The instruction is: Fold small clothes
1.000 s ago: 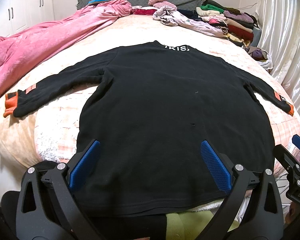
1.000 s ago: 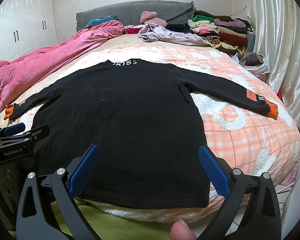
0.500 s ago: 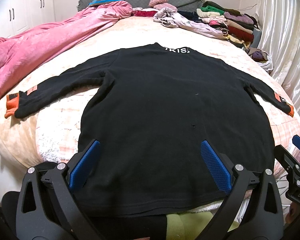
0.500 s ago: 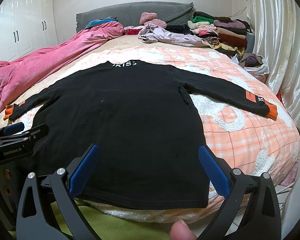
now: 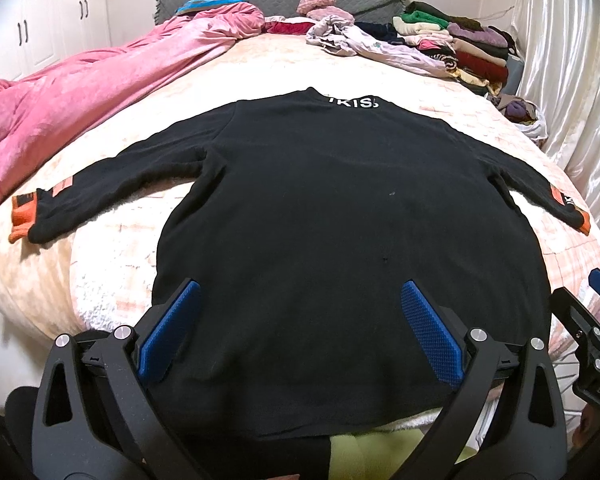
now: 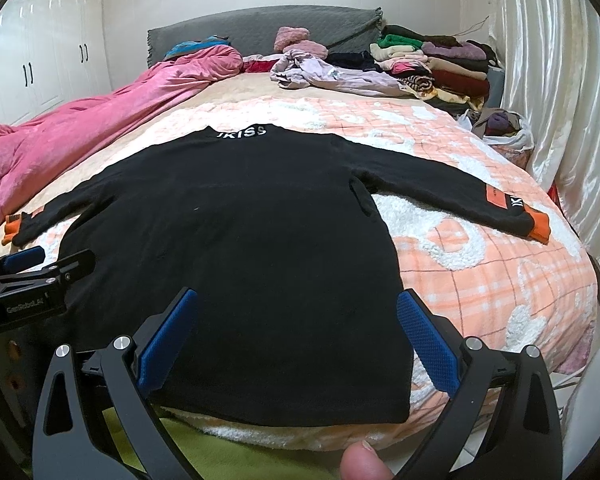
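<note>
A black long-sleeved top [image 5: 340,220] [image 6: 240,240] lies flat on the bed, back up, with white lettering at the collar and both sleeves spread out to orange cuffs [image 5: 22,216] [image 6: 538,226]. My left gripper [image 5: 298,302] hovers open over the hem's middle with nothing between its blue pads. Over the hem's right part my right gripper [image 6: 296,308] is open too and holds nothing. Each gripper shows at the edge of the other's view, the right gripper [image 5: 588,320] and the left gripper [image 6: 32,272].
A pink quilt [image 5: 80,96] runs along the bed's left side. Loose clothes [image 6: 332,76] and a stack of folded clothes [image 6: 440,68] sit by the grey headboard [image 6: 260,28]. White curtains [image 6: 560,100] hang on the right. A fingertip [image 6: 360,462] shows at the bottom.
Both grippers have drawn back and risen slightly, so the top sits a little lower in each view. Nothing was taken hold of.
</note>
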Demonstrator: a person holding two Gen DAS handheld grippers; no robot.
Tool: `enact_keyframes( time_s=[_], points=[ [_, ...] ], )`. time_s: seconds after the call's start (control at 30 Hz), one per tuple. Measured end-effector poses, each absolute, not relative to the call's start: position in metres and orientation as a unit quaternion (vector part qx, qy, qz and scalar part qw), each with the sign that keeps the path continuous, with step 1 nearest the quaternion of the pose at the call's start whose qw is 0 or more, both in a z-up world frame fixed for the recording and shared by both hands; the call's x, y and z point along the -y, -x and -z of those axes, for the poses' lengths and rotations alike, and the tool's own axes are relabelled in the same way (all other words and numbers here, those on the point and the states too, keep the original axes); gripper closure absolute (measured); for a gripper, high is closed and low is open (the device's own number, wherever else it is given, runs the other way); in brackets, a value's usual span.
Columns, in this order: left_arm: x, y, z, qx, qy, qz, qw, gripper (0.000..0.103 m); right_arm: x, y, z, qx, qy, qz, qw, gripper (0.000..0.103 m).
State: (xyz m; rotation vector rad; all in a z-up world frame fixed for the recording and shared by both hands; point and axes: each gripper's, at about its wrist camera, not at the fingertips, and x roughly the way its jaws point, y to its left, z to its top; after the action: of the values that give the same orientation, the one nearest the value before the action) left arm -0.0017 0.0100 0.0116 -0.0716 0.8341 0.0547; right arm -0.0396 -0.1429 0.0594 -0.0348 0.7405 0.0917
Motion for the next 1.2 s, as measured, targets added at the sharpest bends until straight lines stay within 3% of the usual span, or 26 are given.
enact_keyframes(
  time_s=[1.2],
  points=[
    [0.049, -0.091, -0.026, -0.415, 0.016, -0.002, 0.910, 0.009, 0.228, -0.028, -0.071, -0.324, -0.035, 0.016, 0.945, 0.004]
  ],
)
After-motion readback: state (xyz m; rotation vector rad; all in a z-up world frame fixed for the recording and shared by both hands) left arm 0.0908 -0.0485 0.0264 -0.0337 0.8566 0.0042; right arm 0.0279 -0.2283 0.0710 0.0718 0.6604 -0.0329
